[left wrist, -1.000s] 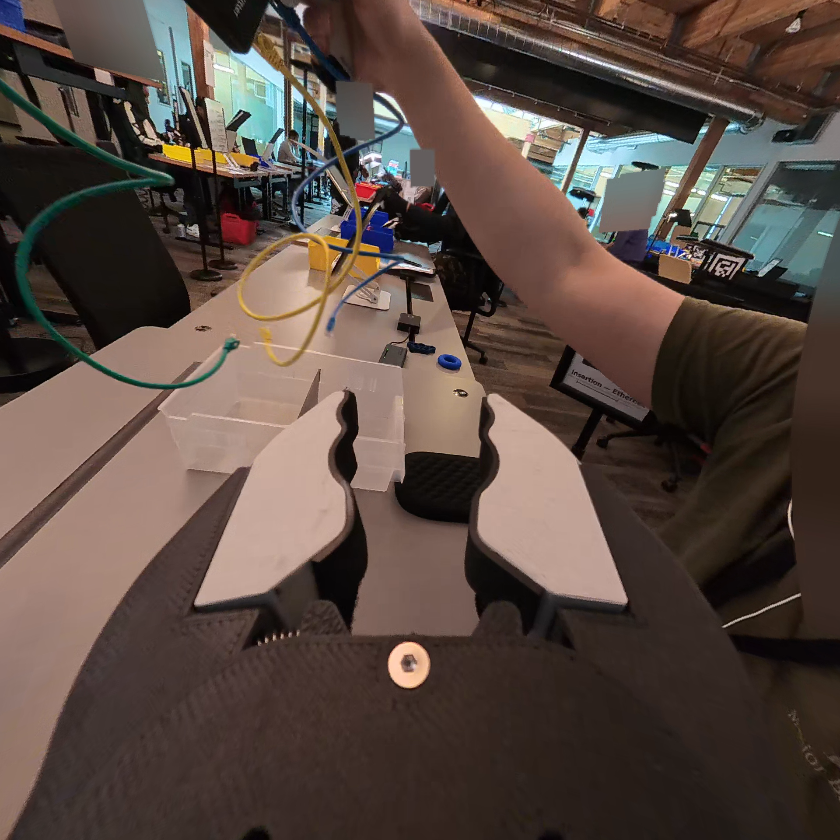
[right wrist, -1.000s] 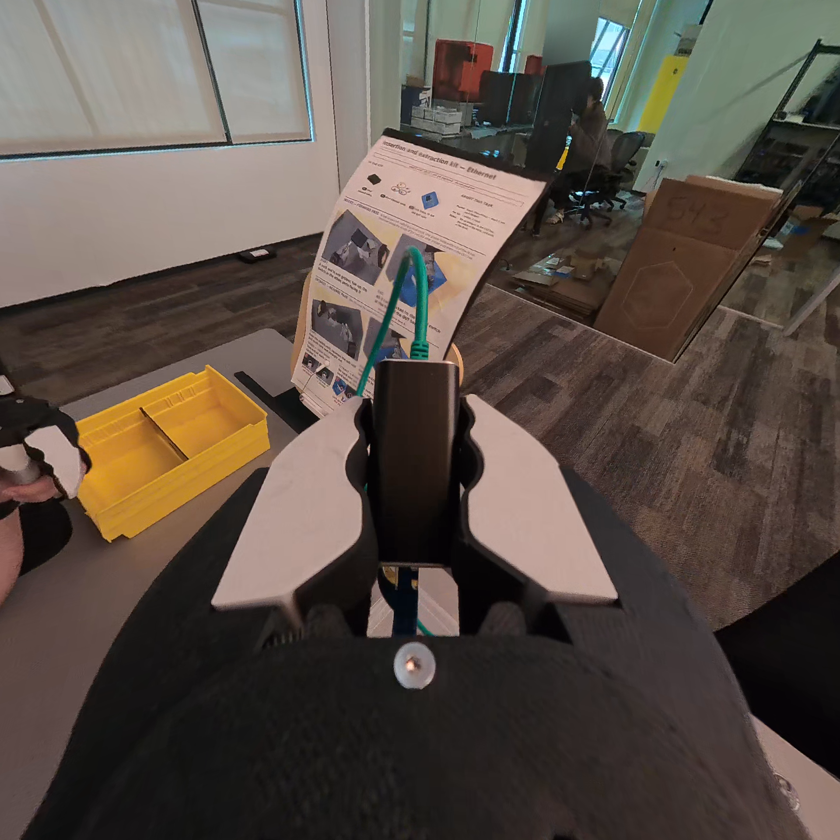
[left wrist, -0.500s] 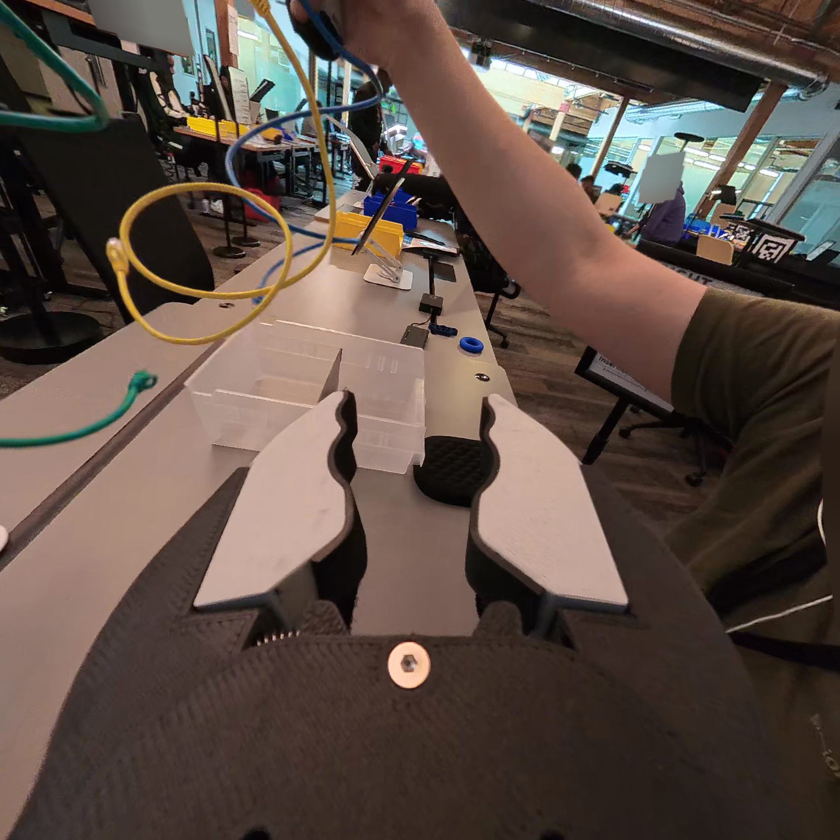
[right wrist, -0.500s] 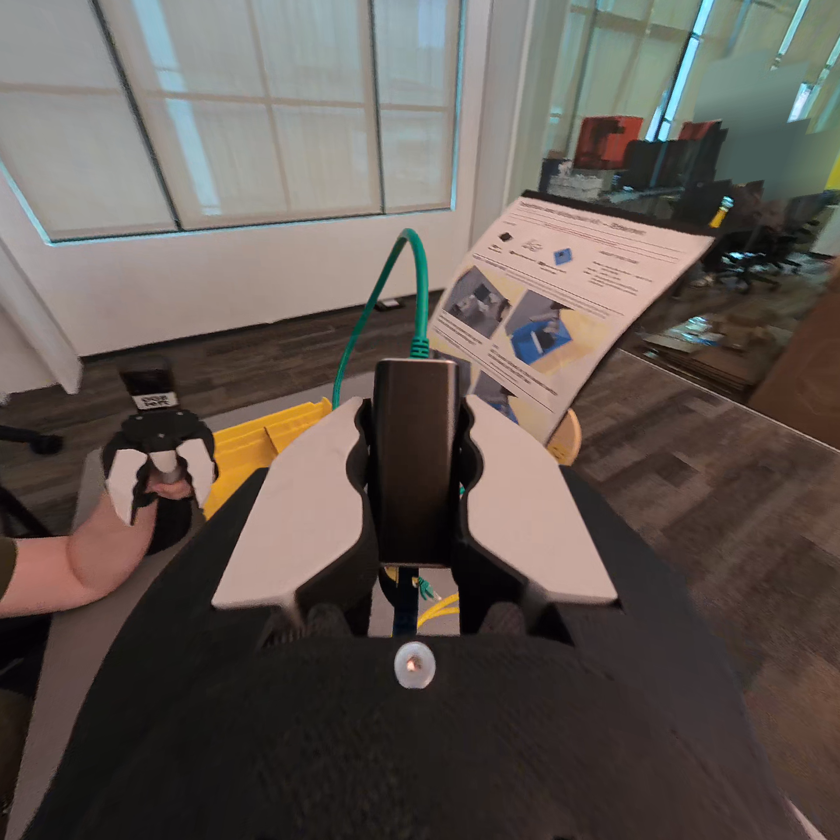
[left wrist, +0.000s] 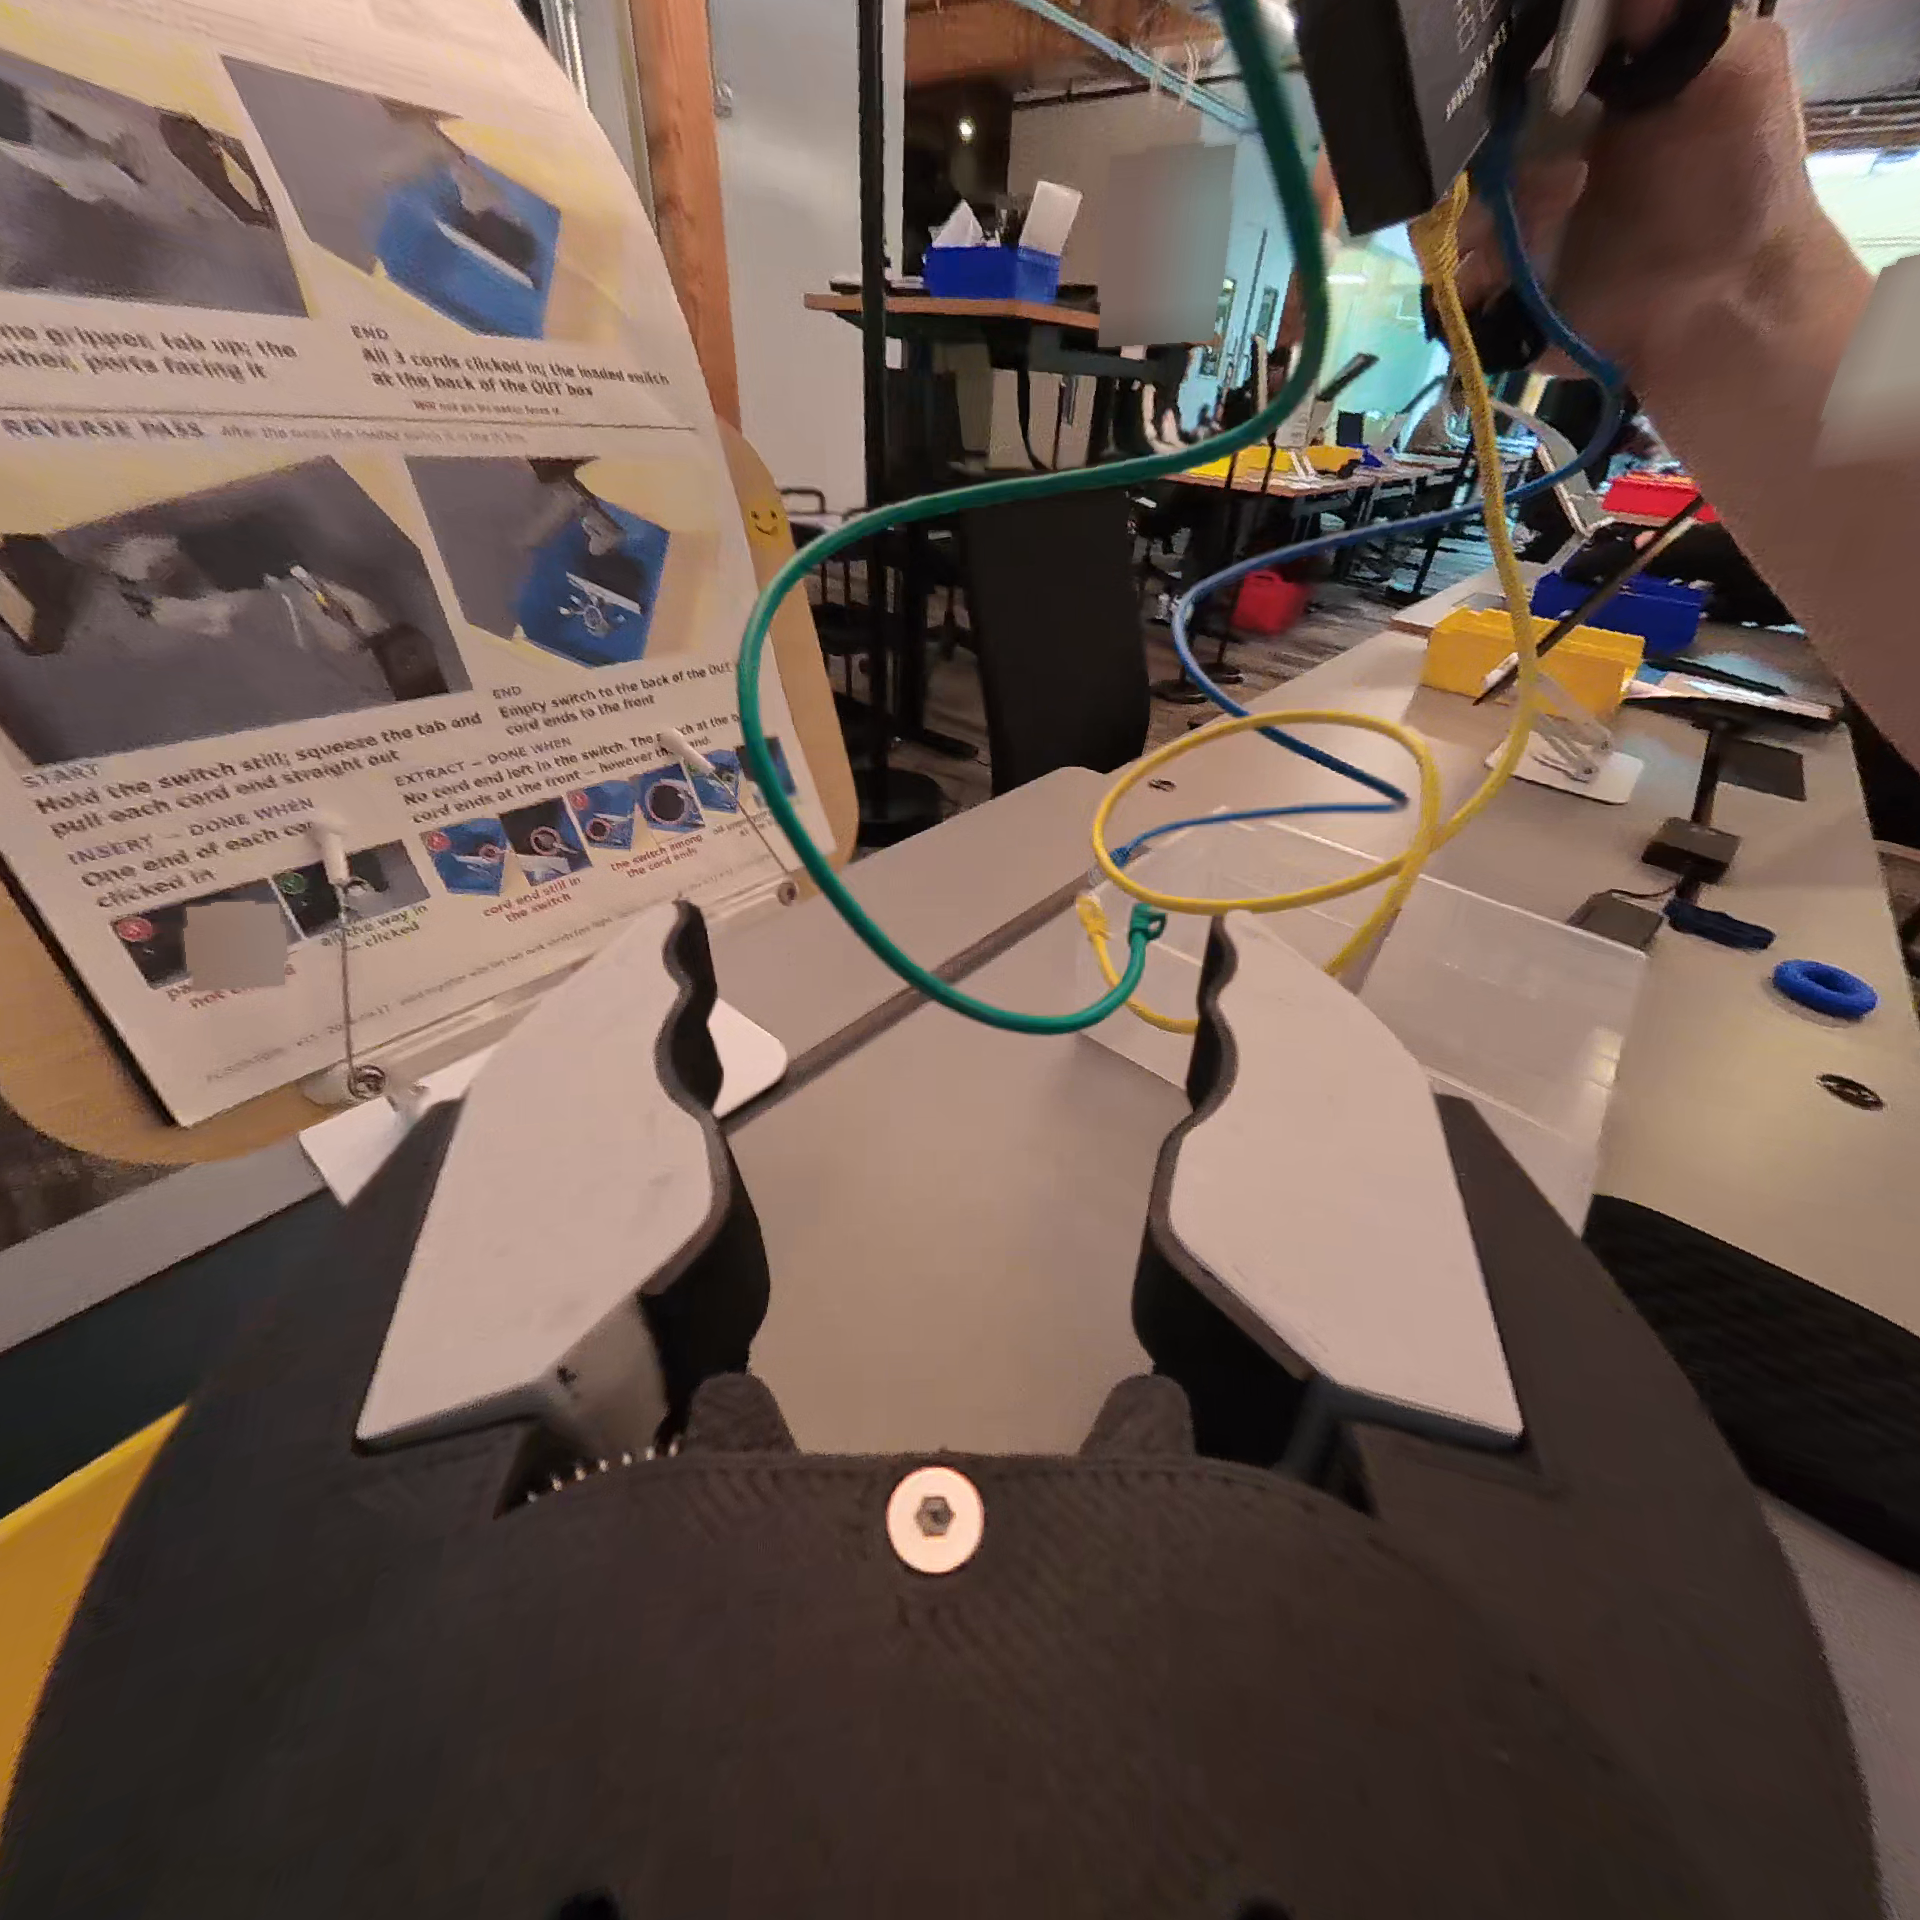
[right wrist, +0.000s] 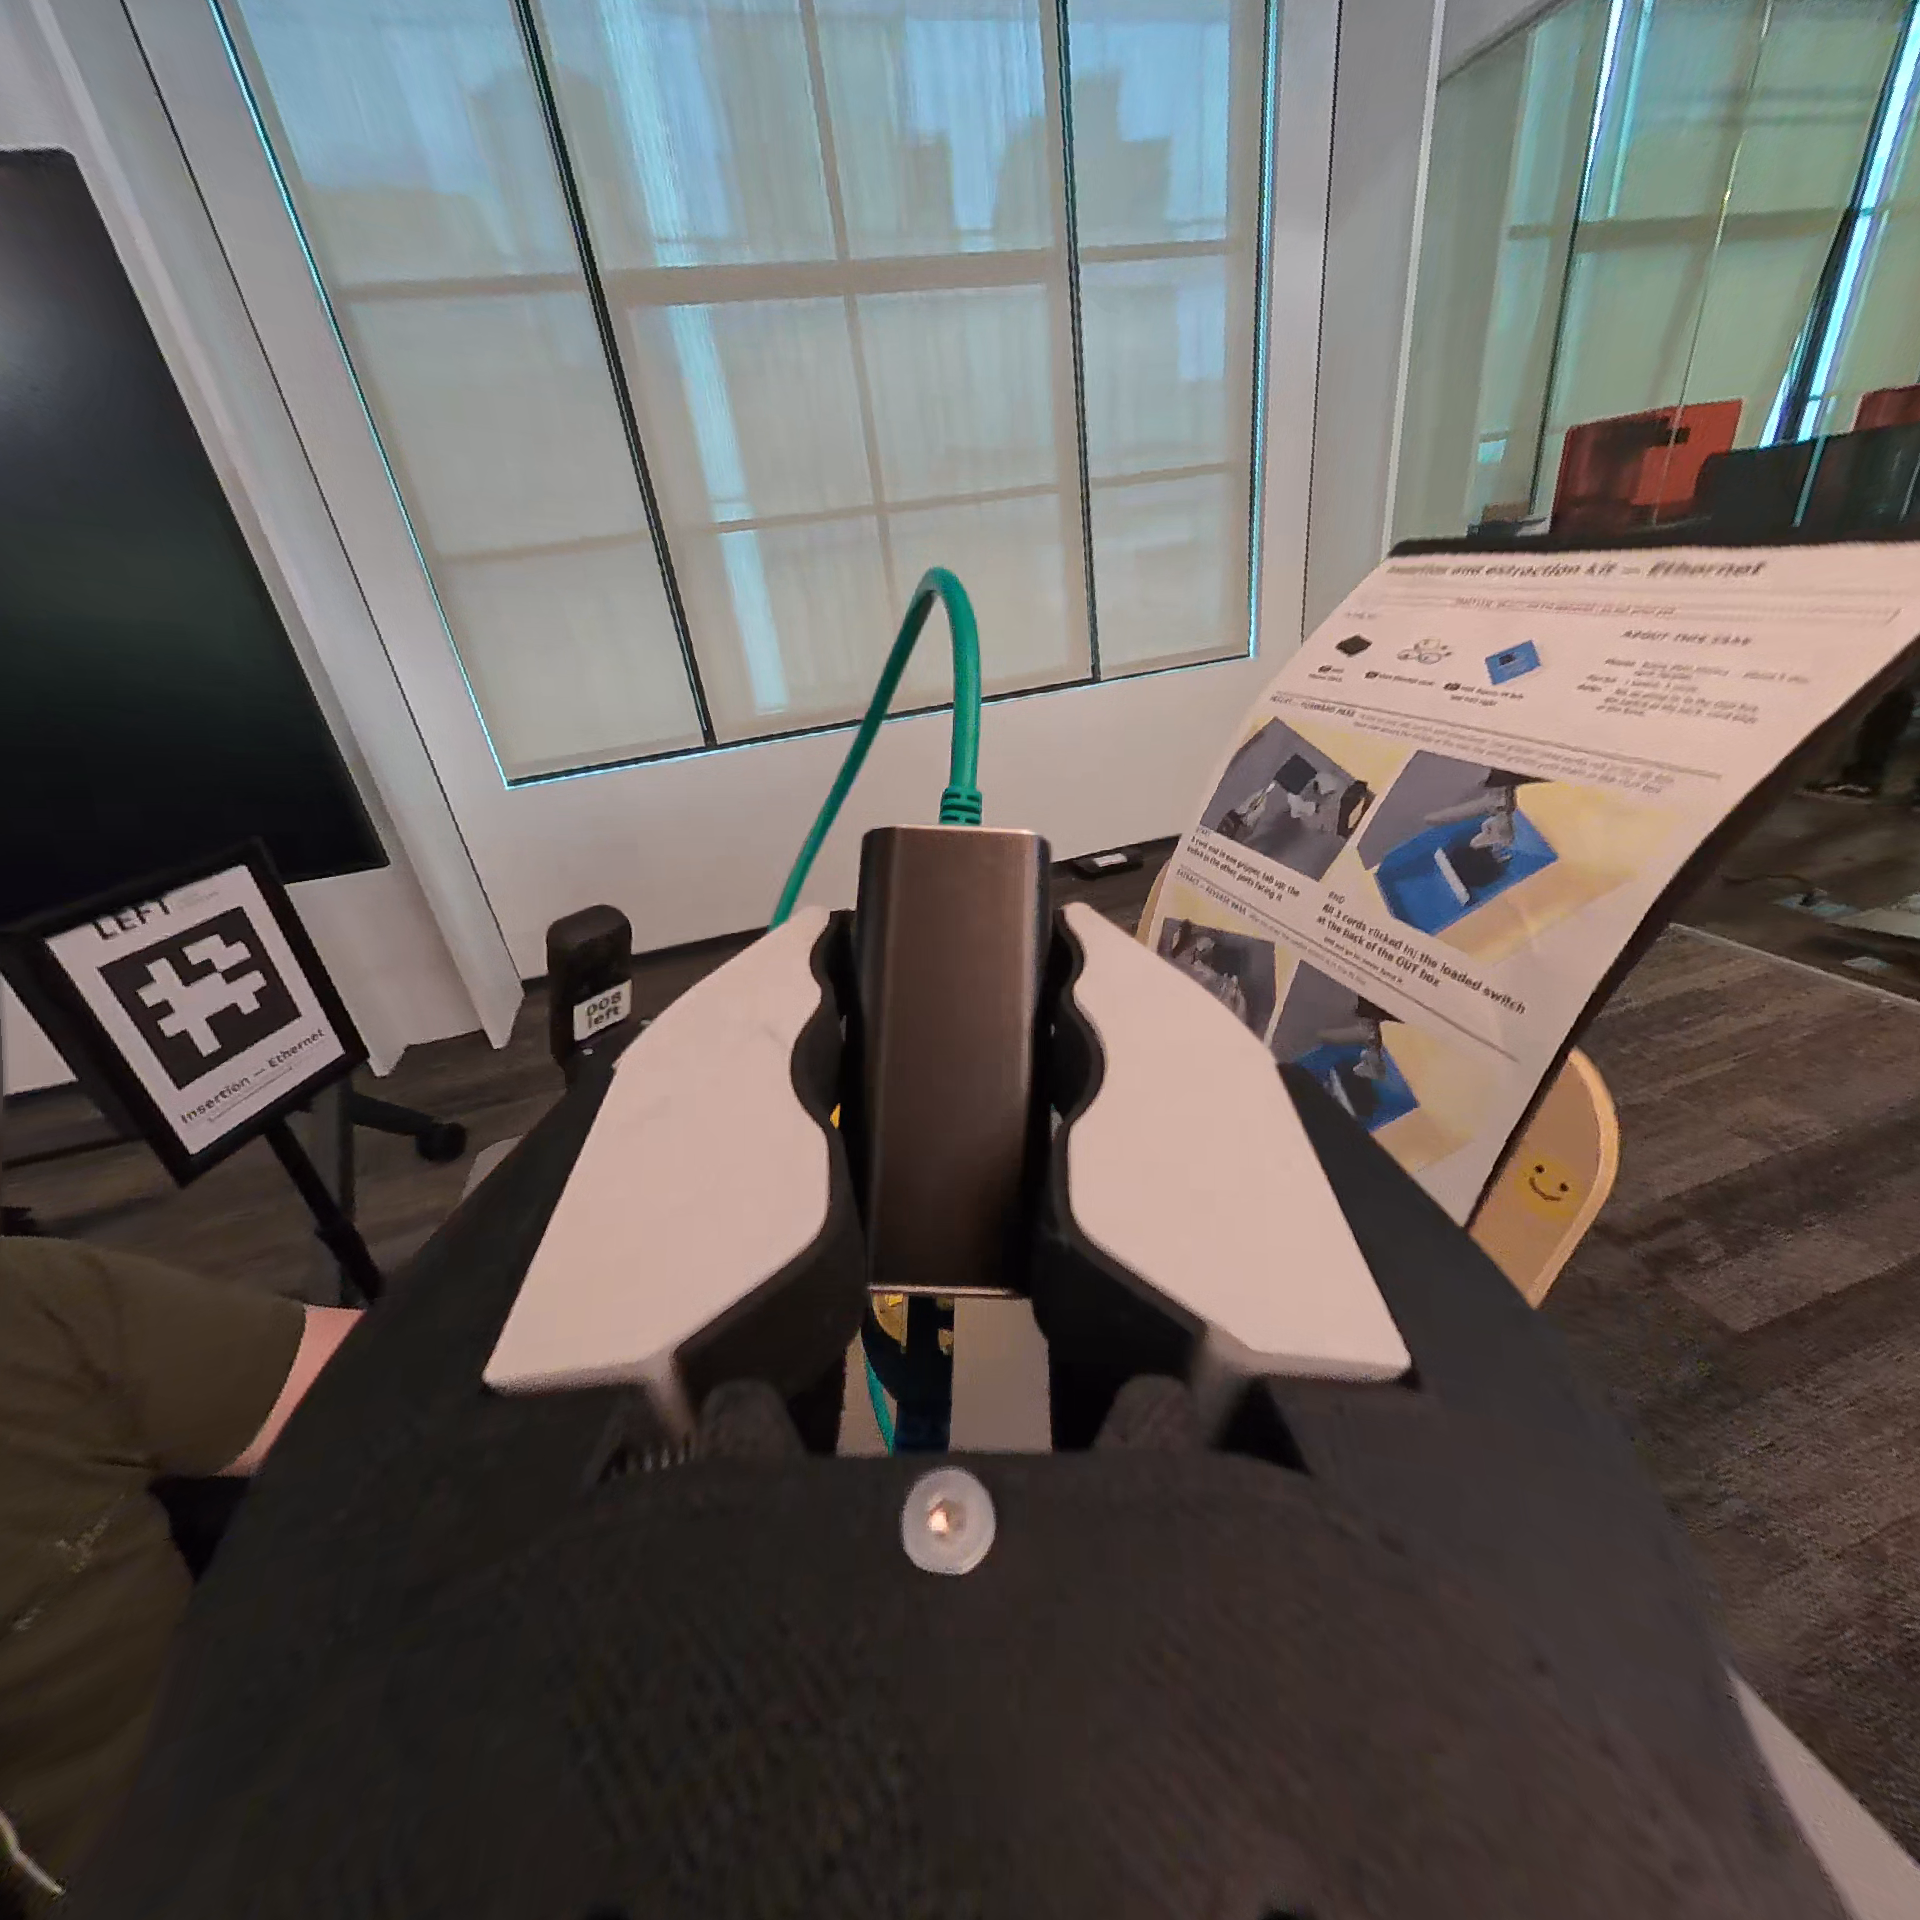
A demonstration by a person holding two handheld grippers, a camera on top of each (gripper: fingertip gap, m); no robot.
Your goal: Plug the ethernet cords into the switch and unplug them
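My right gripper (right wrist: 948,945) is shut on the black switch (right wrist: 948,1049) and holds it high in the air. A green cord (right wrist: 961,686) is plugged into its far end. In the left wrist view the switch (left wrist: 1403,94) hangs at the top right with the green cord (left wrist: 790,623), a yellow cord (left wrist: 1496,623) and a blue cord (left wrist: 1558,468) plugged in and dangling. Their loose ends hang just beyond my left gripper (left wrist: 945,935), which is open and empty low over the grey table (left wrist: 935,1195).
An instruction sheet on a wooden stand (left wrist: 312,582) rises at the left of the table. A clear bin (left wrist: 1455,956) sits ahead to the right. A blue ring (left wrist: 1823,989) and small black adapters (left wrist: 1683,847) lie farther right. A marker sign on a stand (right wrist: 197,1013) is off the table. The tips of one gripper are about 30 cm away from the tips of the other.
My left gripper has swung left toward the instruction sheet and opened wider. My right gripper has kept the switch raised and turned left, so the cords now dangle in front of the left gripper.
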